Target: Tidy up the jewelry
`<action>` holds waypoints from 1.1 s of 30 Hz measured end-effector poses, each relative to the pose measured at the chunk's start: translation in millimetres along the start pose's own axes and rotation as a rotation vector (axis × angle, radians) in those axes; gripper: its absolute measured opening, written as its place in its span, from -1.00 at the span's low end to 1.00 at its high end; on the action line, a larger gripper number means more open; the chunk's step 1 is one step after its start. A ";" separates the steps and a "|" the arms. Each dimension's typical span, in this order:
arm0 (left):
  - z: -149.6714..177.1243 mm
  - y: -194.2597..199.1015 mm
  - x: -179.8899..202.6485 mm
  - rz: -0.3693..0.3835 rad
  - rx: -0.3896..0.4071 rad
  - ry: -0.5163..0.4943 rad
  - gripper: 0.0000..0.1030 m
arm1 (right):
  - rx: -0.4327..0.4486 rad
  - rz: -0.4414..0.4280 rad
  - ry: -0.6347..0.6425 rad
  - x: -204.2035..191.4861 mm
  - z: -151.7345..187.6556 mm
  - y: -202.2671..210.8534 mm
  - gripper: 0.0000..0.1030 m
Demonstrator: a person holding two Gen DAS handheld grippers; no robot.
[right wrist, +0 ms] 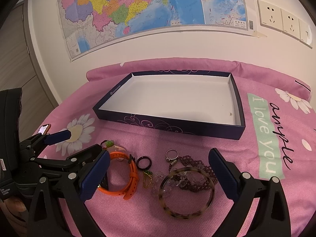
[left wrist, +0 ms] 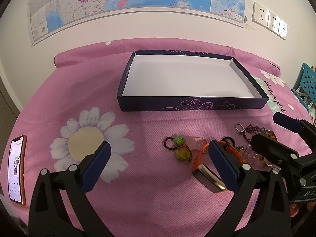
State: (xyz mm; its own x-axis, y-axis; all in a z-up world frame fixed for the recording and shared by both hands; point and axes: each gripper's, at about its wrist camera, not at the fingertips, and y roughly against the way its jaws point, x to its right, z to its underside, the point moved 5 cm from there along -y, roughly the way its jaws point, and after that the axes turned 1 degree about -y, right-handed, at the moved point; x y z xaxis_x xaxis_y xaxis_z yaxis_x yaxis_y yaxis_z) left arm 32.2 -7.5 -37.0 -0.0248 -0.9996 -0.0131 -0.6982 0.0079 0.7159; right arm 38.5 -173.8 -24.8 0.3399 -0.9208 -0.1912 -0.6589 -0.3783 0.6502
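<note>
Right hand-held gripper [right wrist: 158,169] gapes over flat-lying tortoiseshell bangle [right wrist: 186,192].

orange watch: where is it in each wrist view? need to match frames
Left wrist: orange watch lies lower right of centre, partly behind the left gripper's right finger.
Right wrist: orange watch lies lower left of centre, beside the right gripper's left finger; its face is mostly hidden.
Shared landmark: the dark blue box tray, beyond the jewelry in both.
</note>
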 end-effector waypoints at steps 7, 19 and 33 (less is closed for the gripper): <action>0.6 -1.2 0.5 0.004 -0.004 0.003 0.89 | -0.004 -0.001 -0.002 -0.1 0.2 -1.0 0.87; 2.9 -4.0 2.1 0.021 -0.013 -0.004 0.89 | -0.009 -0.006 -0.011 3.7 1.1 -0.8 0.87; 5.8 -6.5 0.9 0.049 -0.028 -0.019 0.89 | -0.050 0.003 -0.063 32.9 13.0 7.0 0.87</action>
State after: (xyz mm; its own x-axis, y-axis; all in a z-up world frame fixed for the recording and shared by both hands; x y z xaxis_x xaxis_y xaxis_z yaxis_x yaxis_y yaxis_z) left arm 32.6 -8.3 -45.8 -0.0726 -0.9973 0.0096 -0.6754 0.0562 0.7353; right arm 36.4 -208.0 -36.1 0.2938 -0.9267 -0.2343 -0.6251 -0.3718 0.6863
